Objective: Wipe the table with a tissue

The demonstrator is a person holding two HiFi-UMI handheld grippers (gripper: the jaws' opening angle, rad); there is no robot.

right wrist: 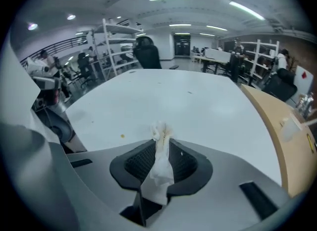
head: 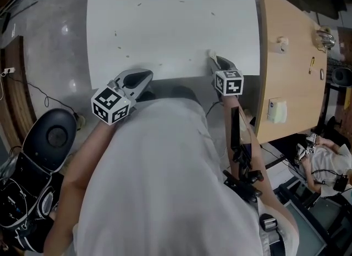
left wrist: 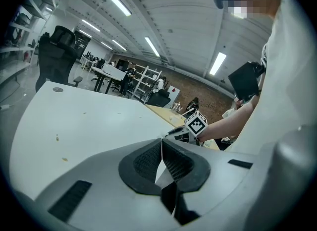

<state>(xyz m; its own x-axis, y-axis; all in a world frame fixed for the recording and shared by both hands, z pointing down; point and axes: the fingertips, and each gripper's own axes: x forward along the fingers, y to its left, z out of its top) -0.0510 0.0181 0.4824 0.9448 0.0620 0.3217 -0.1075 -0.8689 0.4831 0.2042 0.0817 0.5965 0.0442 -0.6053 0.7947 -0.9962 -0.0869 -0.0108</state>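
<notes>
A crumpled tissue (right wrist: 159, 163) is pinched in the right gripper (head: 215, 60) at the white table's (head: 170, 24) lower edge, with the left gripper (head: 146, 76) closed empty further left.

A person is at the near edge of a table (head: 176, 24). The left gripper (head: 146, 76) is at that edge, left of the person. The right gripper (head: 215, 60) is over the same edge near the right corner, well apart from the left one. A tissue (head: 211, 55) sits between its jaws, its end poking ahead over the tabletop. Crumbs (head: 116, 33) lie on the table ahead of the left gripper. A second desk (head: 291, 62) stands just beside the table's right side. A chair (head: 52, 134) is on the floor to the person's left.
</notes>
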